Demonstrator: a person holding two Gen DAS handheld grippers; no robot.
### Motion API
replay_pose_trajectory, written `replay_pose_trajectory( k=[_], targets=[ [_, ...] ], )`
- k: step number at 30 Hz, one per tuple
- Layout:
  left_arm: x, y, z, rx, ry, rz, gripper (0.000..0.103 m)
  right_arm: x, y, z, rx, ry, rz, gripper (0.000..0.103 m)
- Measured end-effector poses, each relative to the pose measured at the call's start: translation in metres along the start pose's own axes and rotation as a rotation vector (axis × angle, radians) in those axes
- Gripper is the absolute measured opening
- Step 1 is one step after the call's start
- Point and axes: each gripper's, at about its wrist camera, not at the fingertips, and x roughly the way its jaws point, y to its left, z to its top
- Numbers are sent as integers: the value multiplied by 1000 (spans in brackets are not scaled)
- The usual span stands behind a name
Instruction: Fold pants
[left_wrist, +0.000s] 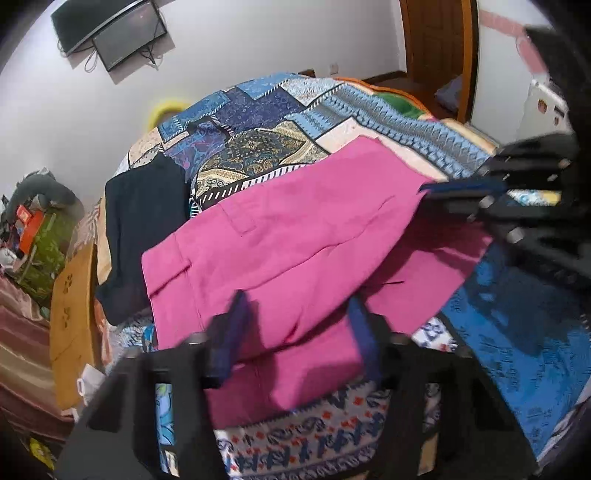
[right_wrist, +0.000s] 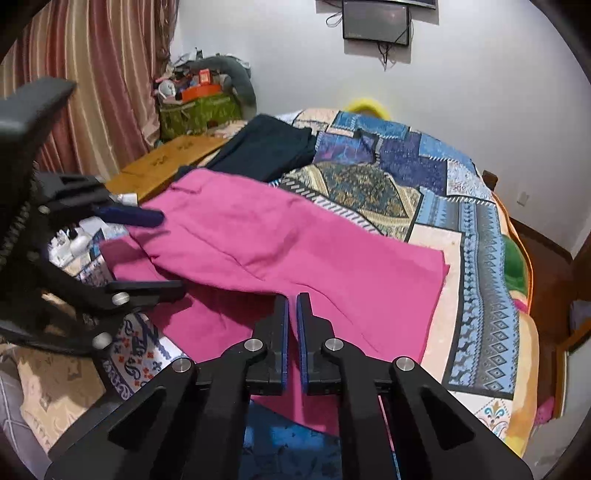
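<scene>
Right wrist view: right gripper (right_wrist: 292, 301) nipped narrow on pink cloth pants (right_wrist: 295, 236); left gripper (left_wrist: 295, 302) wide astride them; green fabric bin (right_wrist: 199, 110) holds clutter.

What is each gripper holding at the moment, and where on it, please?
The right gripper pinches the pink pants at their near edge; the left gripper is open, straddling them.

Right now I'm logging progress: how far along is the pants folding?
Early. The pink pants look folded leg over leg on the patchwork bedspread. The right gripper pinches their near edge; the left gripper is open around fabric. Folding them shorter remains.
</scene>
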Motion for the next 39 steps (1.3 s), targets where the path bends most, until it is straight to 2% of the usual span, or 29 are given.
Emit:
replay_pose_trajectory(
  k=[2, 5, 8, 11, 20, 23, 26, 31, 32, 35, 37, 39],
  targets=[
    [5, 1, 2, 1, 14, 7, 16, -2, -5, 2, 7, -6, 4, 3],
    [-6, 0, 2, 0, -21, -6, 11, -6, -6, 0, 7, -9, 6, 3],
    [-25, -3, 4, 3, -71, -31, 10, -13, -6, -4, 5, -16, 6, 3],
    [-35, -9, 4, 12, -86, -56, 10, -22, -9, -8, 18, -19, 13, 3],
    [-25, -19, -17, -35, -14, -153, 14, -22, -10, -38, 72, 50, 48, 4],
    [-30, -17, -23, -55, -19, -164, 14, -21, -11, -45, 108, 67, 68, 5],
    [-38, -11, -28, -86, -14, -192, 17, -24, -13, -48, 136, 76, 79, 6],
    [-49, 5, -34, -156, -2, -223, 31, -38, -13, -44, 153, 68, 111, 6],
    [-51, 8, -34, -170, -5, -233, 35, -42, -12, -42, 149, 58, 107, 6],
    [-58, 21, -31, -222, -26, -222, 56, -50, -11, -36, 152, 36, 109, 6],
    [-62, 31, -26, -253, -42, -213, 58, -52, -13, -30, 177, 18, 121, 7],
    [-62, 40, -19, -288, -47, -210, 58, -51, -15, -23, 208, -1, 126, 13]
  ],
)
